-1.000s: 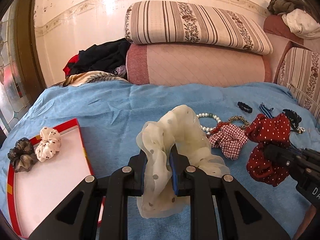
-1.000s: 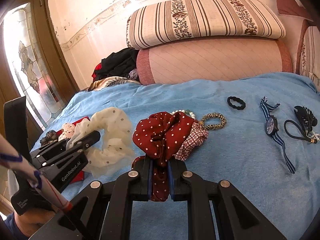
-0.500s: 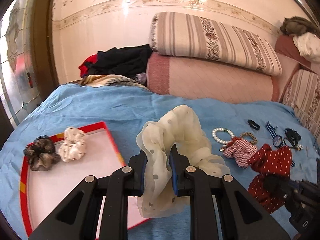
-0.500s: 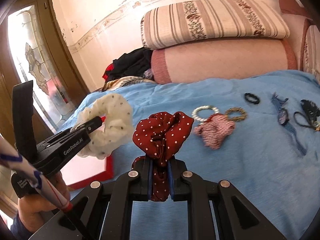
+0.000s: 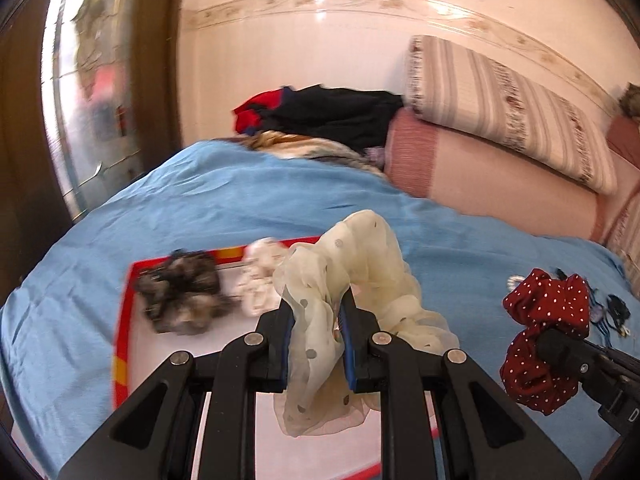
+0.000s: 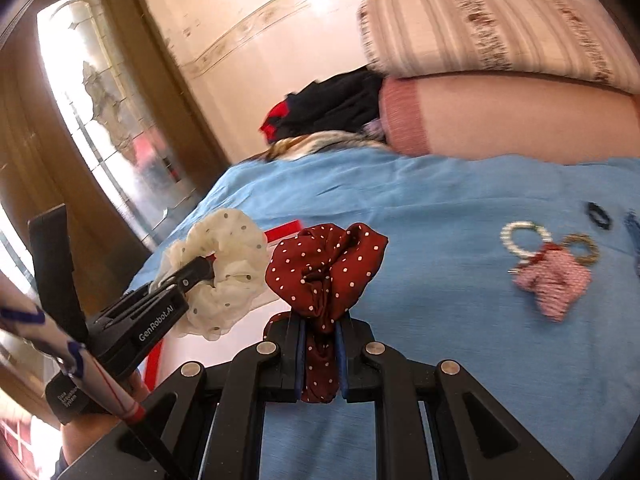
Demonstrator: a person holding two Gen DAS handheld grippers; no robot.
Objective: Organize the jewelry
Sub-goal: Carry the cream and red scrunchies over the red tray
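I hold the left tool (image 5: pixel 316 344) clamped on the cream dotted scrunchie (image 5: pixel 352 276) above the red-rimmed tray (image 5: pixel 122 320), where two scrunchies already lie. The right tool (image 6: pixel 320 354) grips the red polka-dot scrunchie (image 6: pixel 324 268) beside the tray. Bracelets (image 6: pixel 524 238) remain on the bed (image 6: pixel 460 312), well apart from it.

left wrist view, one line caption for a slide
Left gripper carries a cream scrunchie over the red-rimmed tray.

The tray (image 5: pixel 124 320) runs under the left gripper (image 5: pixel 318 344), its near corner cut off below. On it, the dark scrunchie (image 5: pixel 180 292) is blurred. Right of the tray, small dark items (image 5: pixel 614 312) are too tiny to identify.
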